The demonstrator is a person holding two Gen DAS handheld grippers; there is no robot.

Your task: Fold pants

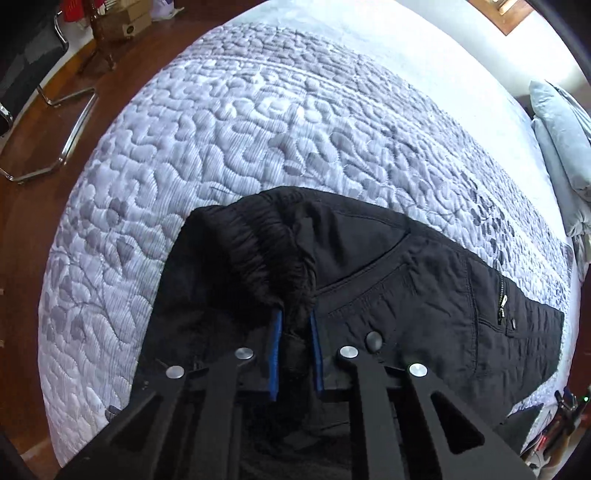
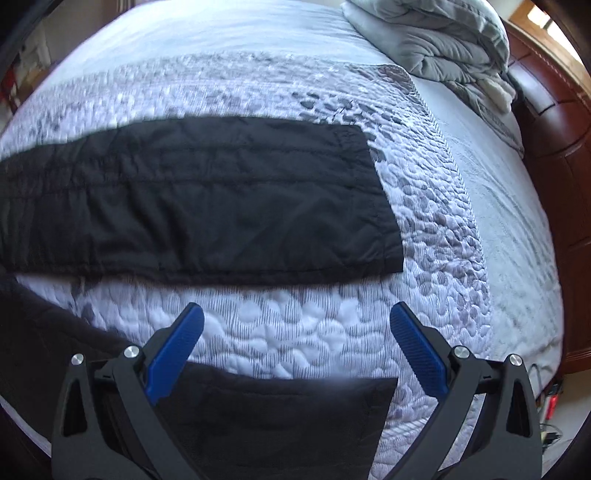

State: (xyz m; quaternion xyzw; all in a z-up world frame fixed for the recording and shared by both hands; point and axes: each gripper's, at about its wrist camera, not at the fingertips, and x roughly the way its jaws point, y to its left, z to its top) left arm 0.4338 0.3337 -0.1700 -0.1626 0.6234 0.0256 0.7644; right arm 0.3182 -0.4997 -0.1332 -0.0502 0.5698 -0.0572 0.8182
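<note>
Black pants lie on a quilted grey bed cover (image 1: 258, 122). In the left wrist view my left gripper (image 1: 295, 325) is shut on the elastic waistband (image 1: 266, 258) of the pants (image 1: 424, 302), bunching it between the blue pads; a zip pocket (image 1: 501, 299) shows at right. In the right wrist view my right gripper (image 2: 295, 321) is open and empty above the cover, between the two legs. One pant leg (image 2: 192, 199) lies flat across the view beyond the fingers; the other leg's end (image 2: 273, 417) lies under the gripper.
A folded grey duvet (image 2: 443, 40) sits at the bed's far right near a wooden headboard (image 2: 554, 184). A metal-framed chair (image 1: 44, 92) and cardboard boxes (image 1: 125, 18) stand on the wooden floor left of the bed.
</note>
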